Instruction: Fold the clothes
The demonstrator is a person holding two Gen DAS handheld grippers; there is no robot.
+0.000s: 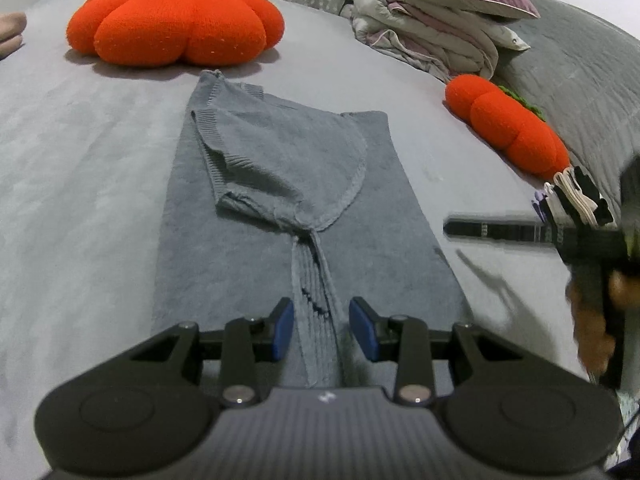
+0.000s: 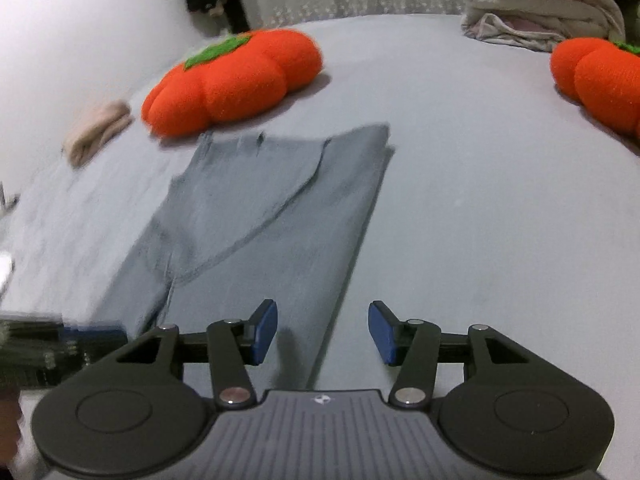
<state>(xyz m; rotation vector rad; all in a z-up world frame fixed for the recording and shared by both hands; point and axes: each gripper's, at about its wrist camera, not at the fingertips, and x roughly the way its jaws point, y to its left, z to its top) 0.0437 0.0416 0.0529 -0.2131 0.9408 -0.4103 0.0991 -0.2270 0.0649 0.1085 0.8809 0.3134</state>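
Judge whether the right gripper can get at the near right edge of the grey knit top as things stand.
Probably yes. The right gripper is open with nothing between its pads, and the grey knit top has its right edge running just ahead, flat on the bed, with nothing lying across it.

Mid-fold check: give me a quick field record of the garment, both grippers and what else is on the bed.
garment: grey-blue knit top, lying flat, sides folded in to a long strip
left gripper: open, above the near end of the top, nothing held
right gripper: open, over the top's right edge, nothing held
surface: grey bed sheet
nearby: large orange pumpkin cushion; small orange pumpkin cushion; folded bedding pile
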